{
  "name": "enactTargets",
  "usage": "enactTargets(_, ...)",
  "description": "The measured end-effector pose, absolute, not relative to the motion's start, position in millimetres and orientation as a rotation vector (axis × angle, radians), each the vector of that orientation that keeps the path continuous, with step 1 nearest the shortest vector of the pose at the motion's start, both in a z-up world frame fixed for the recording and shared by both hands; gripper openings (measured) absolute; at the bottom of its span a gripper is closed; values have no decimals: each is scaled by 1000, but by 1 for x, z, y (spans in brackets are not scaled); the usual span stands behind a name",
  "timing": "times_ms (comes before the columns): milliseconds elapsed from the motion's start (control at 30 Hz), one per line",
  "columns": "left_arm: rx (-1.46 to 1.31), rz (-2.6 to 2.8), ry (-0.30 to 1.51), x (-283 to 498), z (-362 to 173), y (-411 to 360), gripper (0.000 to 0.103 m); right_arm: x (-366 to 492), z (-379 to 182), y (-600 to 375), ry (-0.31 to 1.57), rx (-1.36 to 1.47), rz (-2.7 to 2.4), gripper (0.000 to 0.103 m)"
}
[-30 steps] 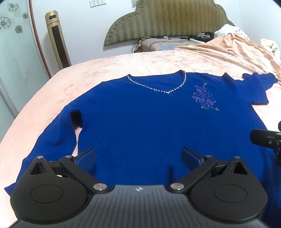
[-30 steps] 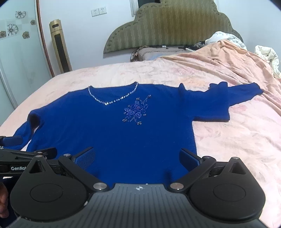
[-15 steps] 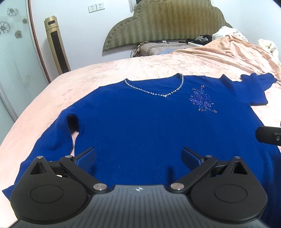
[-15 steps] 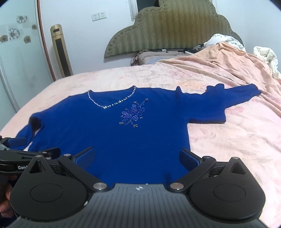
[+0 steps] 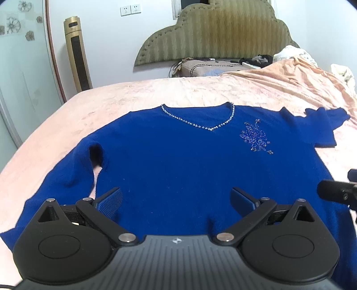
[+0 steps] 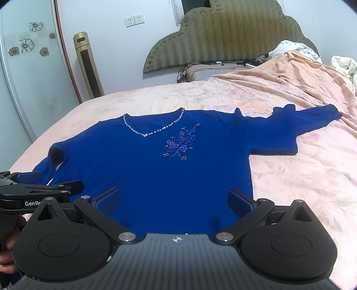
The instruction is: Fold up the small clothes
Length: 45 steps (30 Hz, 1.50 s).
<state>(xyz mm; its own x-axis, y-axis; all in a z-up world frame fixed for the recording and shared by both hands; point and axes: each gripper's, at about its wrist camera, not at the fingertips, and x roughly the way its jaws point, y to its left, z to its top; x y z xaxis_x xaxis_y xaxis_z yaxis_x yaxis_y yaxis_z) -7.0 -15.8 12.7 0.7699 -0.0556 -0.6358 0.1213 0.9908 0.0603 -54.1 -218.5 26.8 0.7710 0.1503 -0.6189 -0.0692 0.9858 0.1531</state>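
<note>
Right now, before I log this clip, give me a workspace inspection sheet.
Surface: bed under a pink floral cover, rumpled at far right.
Job's things: blue sweater spread flat, front up, beaded neckline away from the cameras, both sleeves out.
Clutter: peach blanket and white bedding bunched at the head end.
Grippers: left gripper and right gripper open over the hem, holding nothing.
Cables: dark cords by the pillow.
Surroundings: padded headboard, tower fan, wall sockets.

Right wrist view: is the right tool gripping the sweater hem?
No, the right tool is open above the blue sweater, fingers apart, holding nothing.
</note>
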Motion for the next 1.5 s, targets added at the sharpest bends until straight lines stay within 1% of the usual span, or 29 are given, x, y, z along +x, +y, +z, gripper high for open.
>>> enactTargets(133, 57, -89, 692, -5, 14, -12, 103, -52, 26, -222, 690, 133, 123, 103)
enactTargets(367, 124, -48, 662, -8, 13, -19, 103, -53, 29, -222, 672, 130, 115, 103)
enactTargets(567, 118, -51, 648, -9, 12, -21, 103, -52, 27, -222, 681, 143, 110, 103)
enactTargets(1033, 130, -49, 698, -3, 5, -22, 103, -53, 30, -222, 665, 135, 92, 103)
enactTargets(1200, 115, -73, 699, -2, 5, -22, 103, -46, 39, -233, 651, 168, 62, 103)
enactTargets(1333, 91, -81, 707, 1, 4, -22, 103, -47, 50, -226, 614, 110, 106, 103)
enactTargets(1500, 107, -84, 714, 2, 2, -27, 103, -44, 34, -222, 668, 82, 141, 103)
